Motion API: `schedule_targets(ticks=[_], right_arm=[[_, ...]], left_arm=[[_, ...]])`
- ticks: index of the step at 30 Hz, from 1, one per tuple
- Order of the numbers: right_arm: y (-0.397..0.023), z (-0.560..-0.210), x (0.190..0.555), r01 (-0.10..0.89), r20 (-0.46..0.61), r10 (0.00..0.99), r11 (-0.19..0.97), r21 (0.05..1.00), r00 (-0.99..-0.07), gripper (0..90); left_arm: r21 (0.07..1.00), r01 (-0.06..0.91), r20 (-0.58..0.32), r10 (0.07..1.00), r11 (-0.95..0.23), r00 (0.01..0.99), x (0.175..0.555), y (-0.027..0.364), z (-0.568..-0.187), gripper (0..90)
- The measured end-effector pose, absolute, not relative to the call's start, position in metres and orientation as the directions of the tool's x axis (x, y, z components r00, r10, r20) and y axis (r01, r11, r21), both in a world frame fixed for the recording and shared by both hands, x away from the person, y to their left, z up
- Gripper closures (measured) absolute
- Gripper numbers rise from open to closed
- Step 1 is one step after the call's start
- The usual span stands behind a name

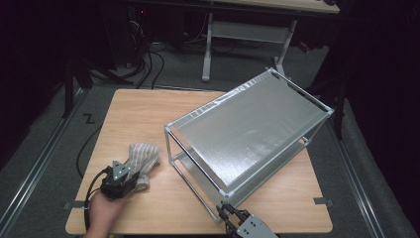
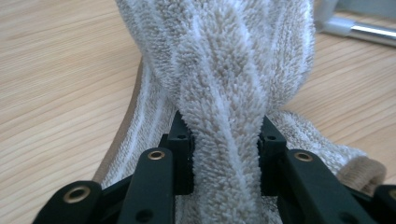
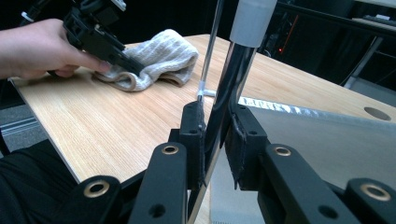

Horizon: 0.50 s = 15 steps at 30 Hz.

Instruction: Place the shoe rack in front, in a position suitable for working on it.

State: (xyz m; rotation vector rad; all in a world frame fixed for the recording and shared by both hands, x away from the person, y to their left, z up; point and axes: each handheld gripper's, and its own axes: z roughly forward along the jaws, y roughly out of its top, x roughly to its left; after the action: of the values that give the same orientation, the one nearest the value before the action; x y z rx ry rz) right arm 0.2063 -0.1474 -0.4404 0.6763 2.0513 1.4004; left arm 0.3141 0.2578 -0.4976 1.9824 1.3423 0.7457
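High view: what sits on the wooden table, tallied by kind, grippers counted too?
Towel: 1, beige terry towel
Rack: 1, metal shelf rack
Grippers: 2, left gripper, right gripper
Total: 4

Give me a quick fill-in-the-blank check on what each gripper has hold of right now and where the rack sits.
1. The left gripper has a striped ____ between its jaws.
2. The right gripper is clamped on a metal ____ of the rack.
3. The rack stands on the wooden ____.
4. Seen from the high view, the cloth lies to the ____ of the rack.

Missing words: towel; post; table; left
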Motion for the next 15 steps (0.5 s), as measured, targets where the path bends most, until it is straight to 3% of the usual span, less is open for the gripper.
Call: schedule_targets(ticks=[3,9,15], right_arm=[[-0.147,-0.44,0.208,0.091,-0.166,0.674,0.328,0.94,-0.72,76.7],[-0.144,-0.44,0.212,0.087,-0.166,0.667,0.329,0.94,-0.727,76.8],[-0.143,-0.44,0.212,0.084,-0.169,0.665,0.331,0.94,-0.728,77.0]], left_arm=[[0.768,0.579,0.103,0.945,-0.274,0.31,0.309,0.264,-0.494,59.5],[0.823,0.501,0.103,0.938,-0.267,0.331,0.296,0.261,-0.48,39.2],[0.87,0.435,0.068,0.931,-0.231,0.358,0.289,0.255,-0.469,31.1]])
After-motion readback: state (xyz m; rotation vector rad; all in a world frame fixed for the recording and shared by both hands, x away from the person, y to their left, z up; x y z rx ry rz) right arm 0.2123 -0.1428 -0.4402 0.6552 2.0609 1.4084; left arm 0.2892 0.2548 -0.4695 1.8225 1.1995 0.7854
